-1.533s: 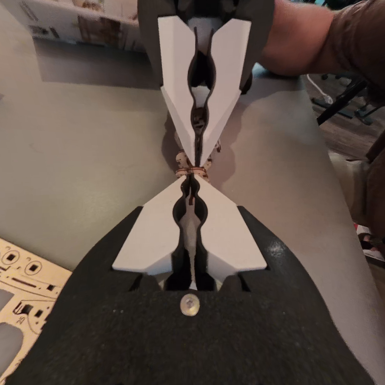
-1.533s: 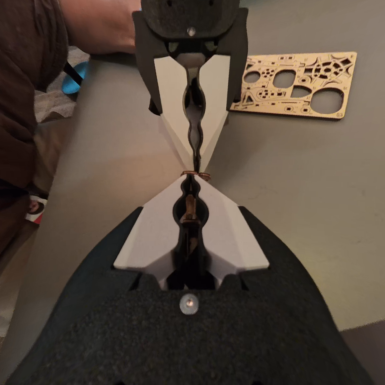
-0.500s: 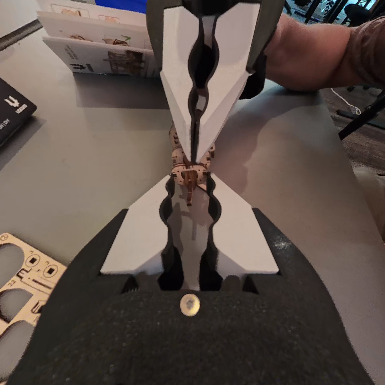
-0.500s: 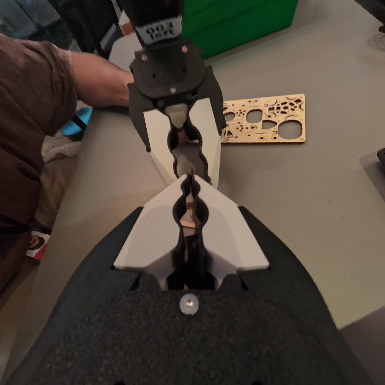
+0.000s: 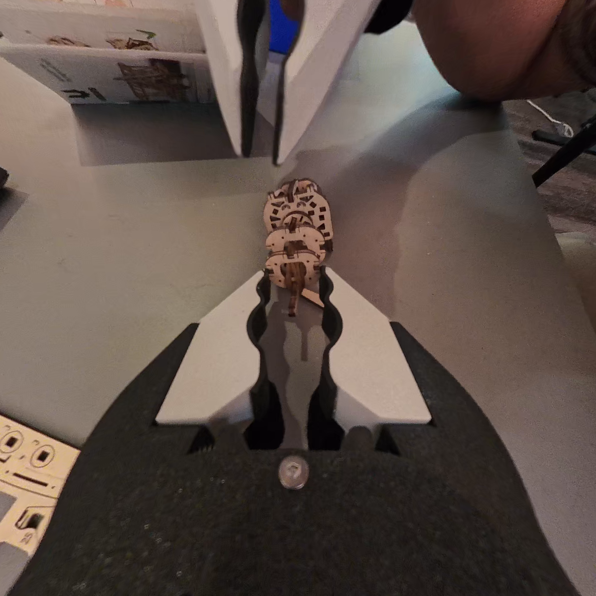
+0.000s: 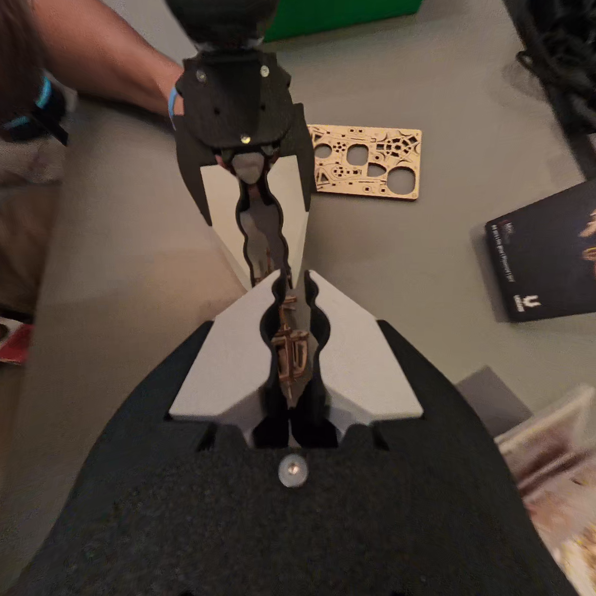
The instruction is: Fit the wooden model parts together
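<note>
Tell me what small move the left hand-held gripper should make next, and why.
Probably draw the left hand-held gripper straight back. Its jaws stand open around the near end of the wooden model, which seems to rest on the table, and the right hand-held gripper hangs open above it. Backing out straight should avoid knocking the model.

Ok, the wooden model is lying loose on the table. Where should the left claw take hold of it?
Probably the nearest disc, pinched across its rim. The wooden model lies on the table with its discs stacked away from the left claw, which is open on either side of that disc. Come straight forward and low, letting the spine pass between the fingers.
</note>
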